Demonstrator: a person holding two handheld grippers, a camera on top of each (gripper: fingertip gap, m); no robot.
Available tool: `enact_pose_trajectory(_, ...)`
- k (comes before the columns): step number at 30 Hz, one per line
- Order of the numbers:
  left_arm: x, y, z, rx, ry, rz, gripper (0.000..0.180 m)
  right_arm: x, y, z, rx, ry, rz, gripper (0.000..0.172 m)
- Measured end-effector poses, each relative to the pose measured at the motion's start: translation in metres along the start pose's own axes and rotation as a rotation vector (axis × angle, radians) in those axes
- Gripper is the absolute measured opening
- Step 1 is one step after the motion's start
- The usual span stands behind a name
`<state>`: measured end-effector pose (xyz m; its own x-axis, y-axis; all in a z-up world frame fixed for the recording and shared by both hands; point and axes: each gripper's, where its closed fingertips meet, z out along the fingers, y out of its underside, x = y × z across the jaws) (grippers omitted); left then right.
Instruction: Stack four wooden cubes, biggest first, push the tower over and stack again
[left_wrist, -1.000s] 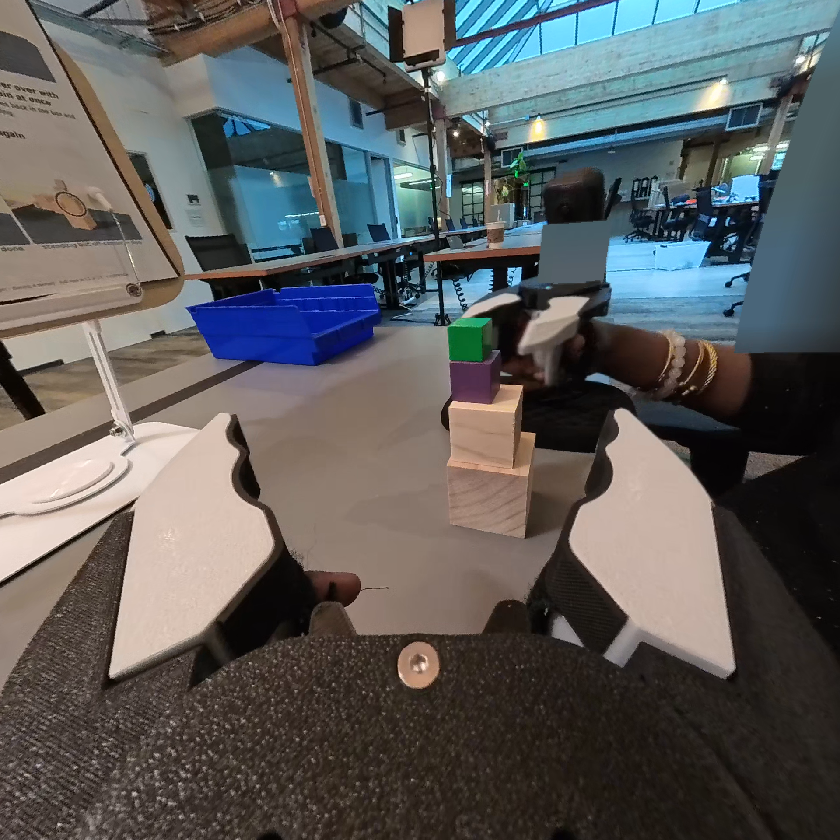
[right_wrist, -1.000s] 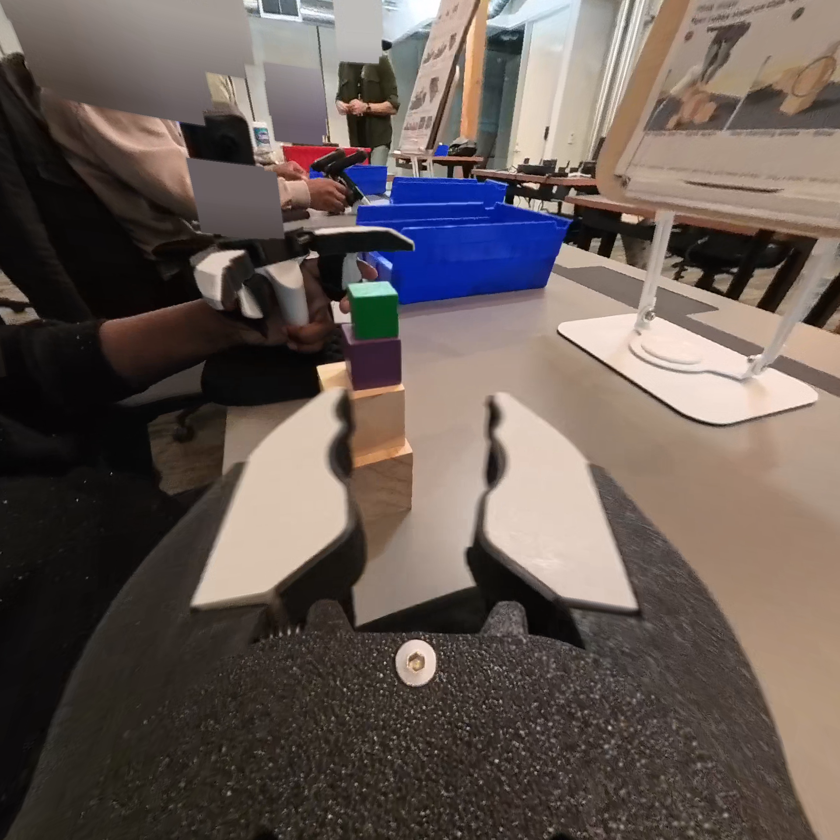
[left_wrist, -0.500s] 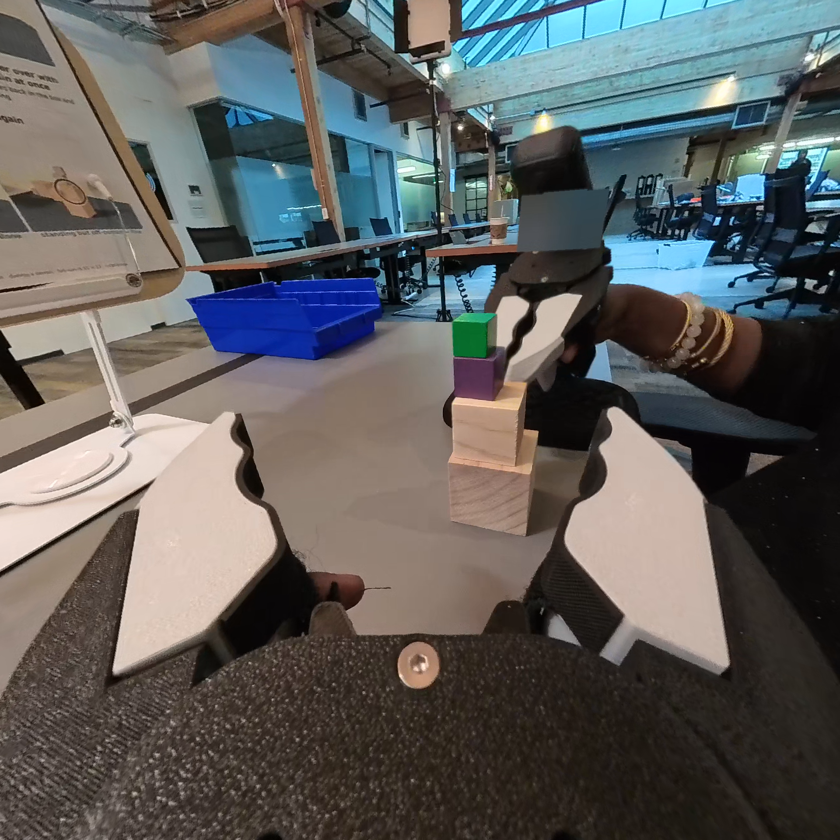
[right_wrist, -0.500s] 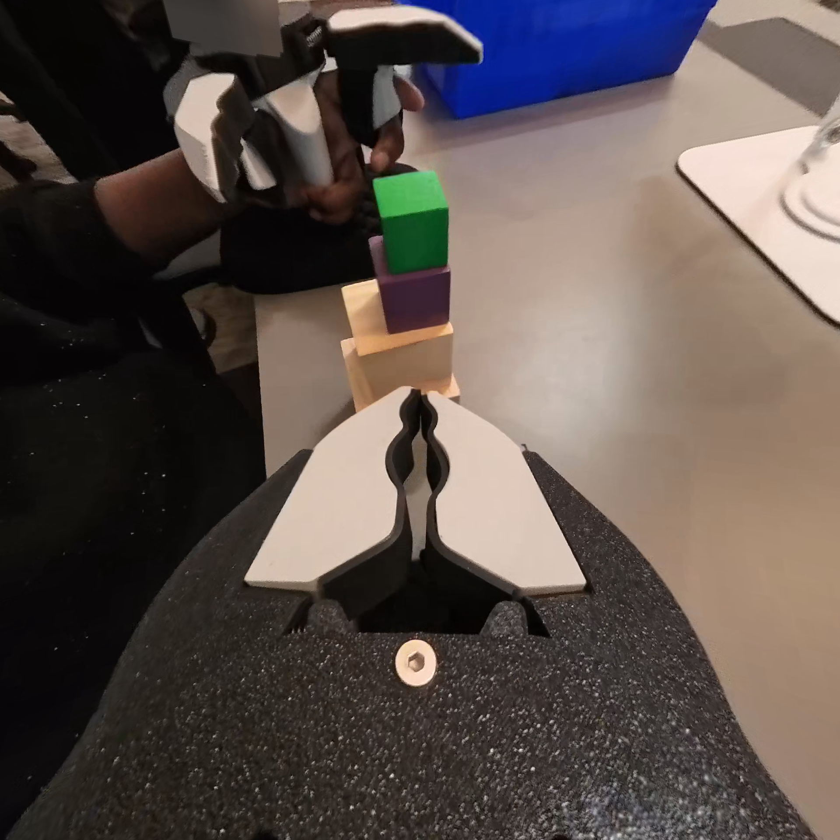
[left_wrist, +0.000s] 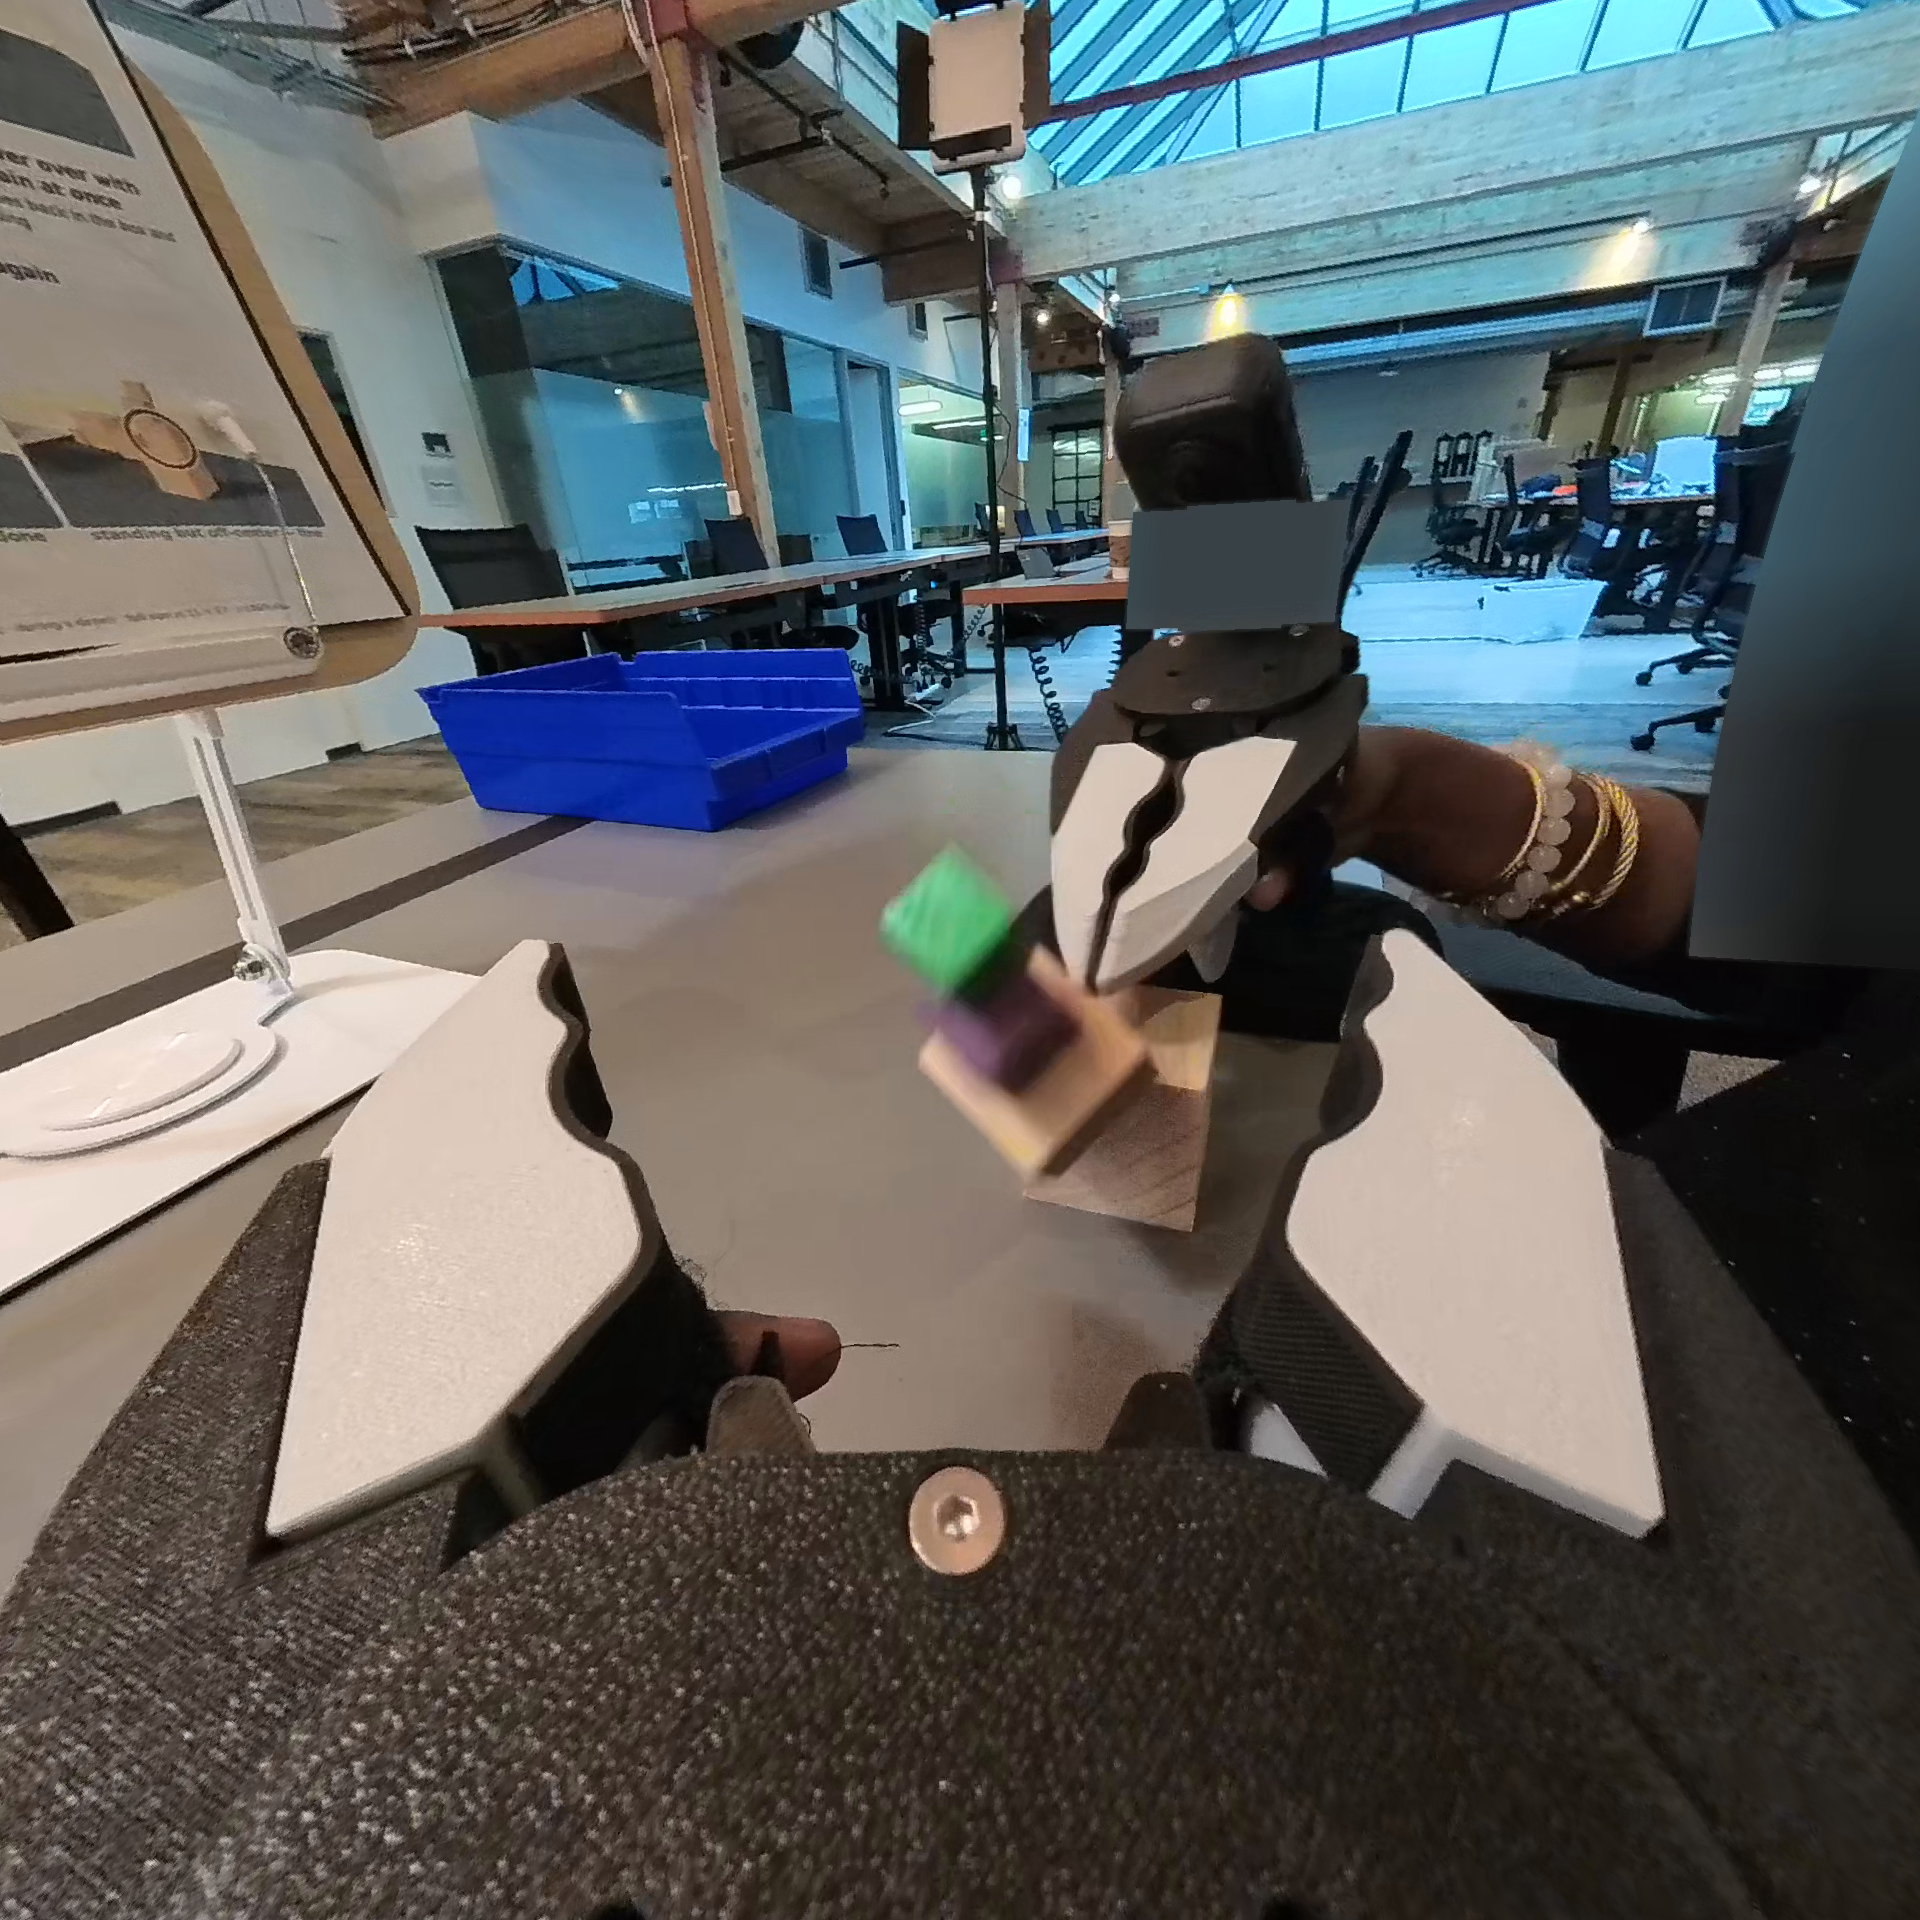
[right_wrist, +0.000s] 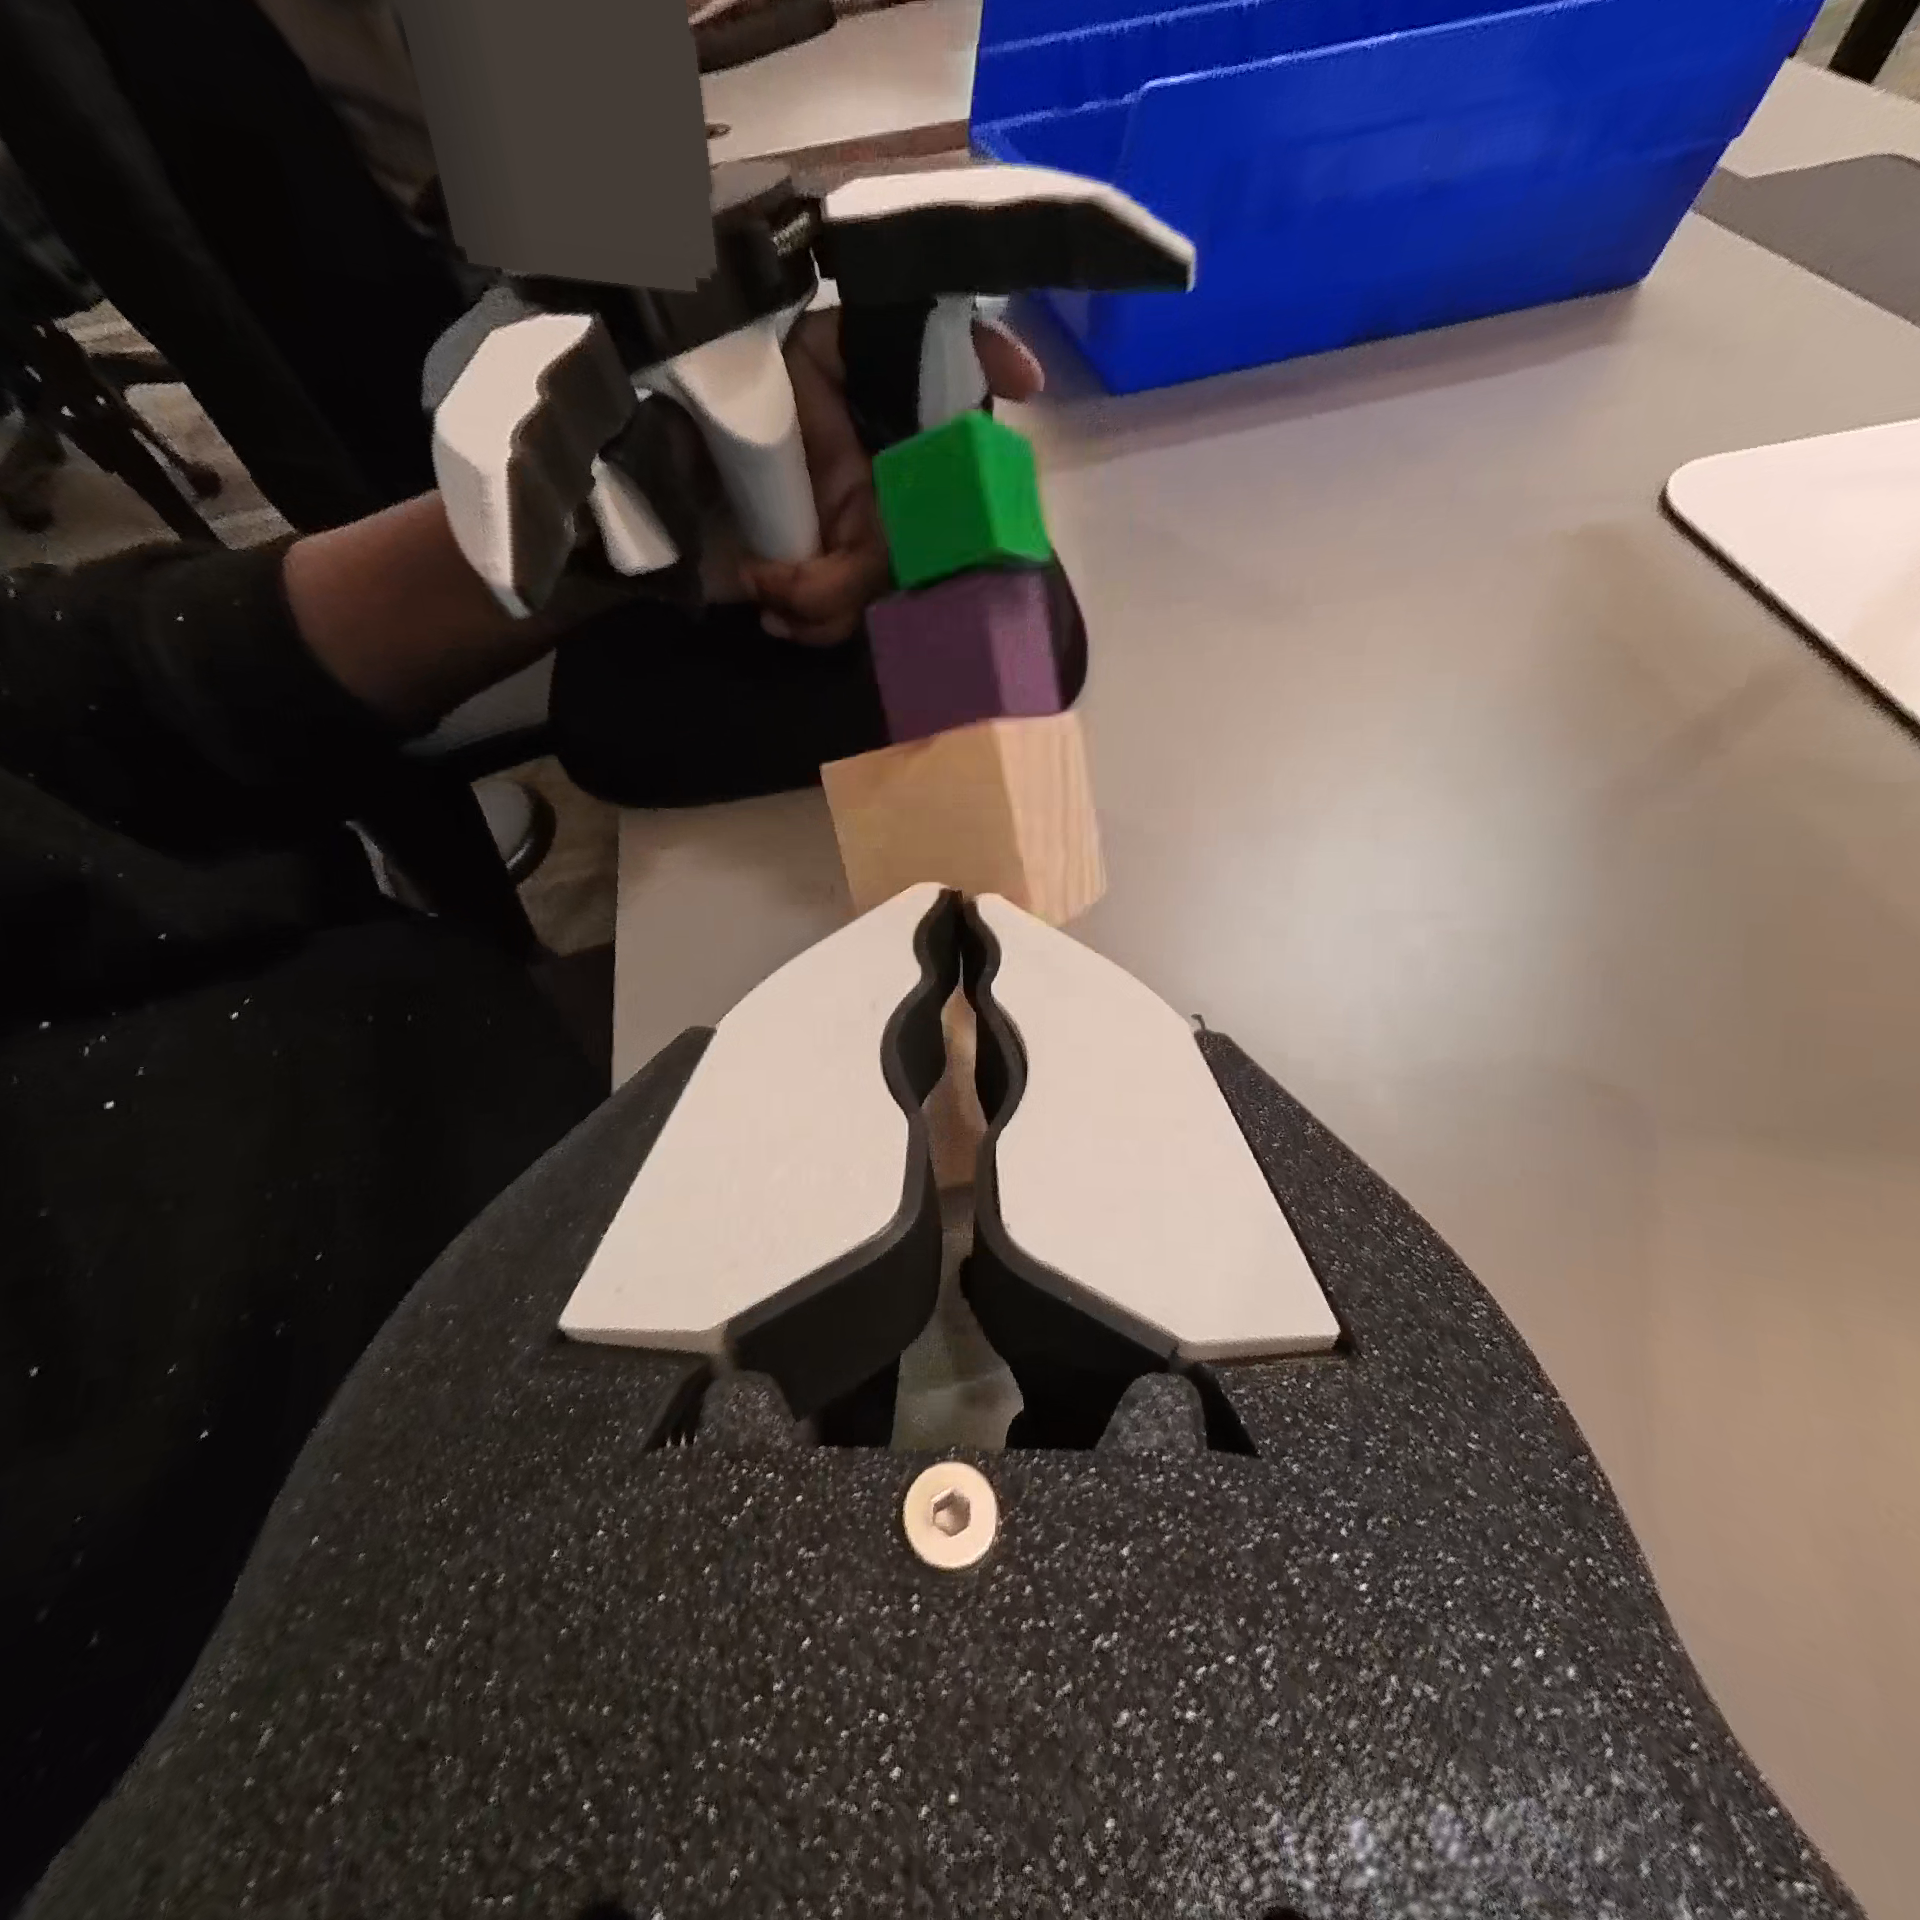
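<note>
Your right gripper has its fingers closed together on nothing, the tips meeting at the tilted light wooden block. In the left wrist view that closed tip points down against the leaning stack. Your left gripper stands wide apart and holds nothing; the stack lies ahead of it, toward its right finger, with no pad touching.

The stack leans off vertical: the green cube sits askew on the purple cube, which rests on the tilted wooden block, above a larger wooden base block flat on the grey table. The blur on the cubes suggests the stack is toppling, probably because the closed tip presses its side.

The blue bin stands well apart at the far side of the table; its contents cannot be seen. A white stand base with a printed sheet lies to the left.
</note>
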<state>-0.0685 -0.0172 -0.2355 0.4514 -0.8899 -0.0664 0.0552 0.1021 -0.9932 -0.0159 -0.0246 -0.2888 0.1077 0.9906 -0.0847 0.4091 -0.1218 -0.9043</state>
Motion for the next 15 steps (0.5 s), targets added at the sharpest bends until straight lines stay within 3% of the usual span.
enact_pose_trajectory(5, 0.0, 0.001, 0.0, -0.003, 0.002, 0.004, 0.134, 0.003, -0.006, 0.003, 0.034, 0.008, -0.02, 0.003)
enact_pose_trajectory(12, 0.001, 0.001, 0.001, -0.005, 0.001, 0.006, 0.134, 0.006, -0.005, -0.01, 0.021, 0.041, -0.085, 0.078)
enact_pose_trajectory(15, 0.001, 0.001, 0.001, -0.005, 0.005, 0.007, 0.134, -0.005, 0.009, -0.012, -0.097, -0.039, -0.14, 0.086)
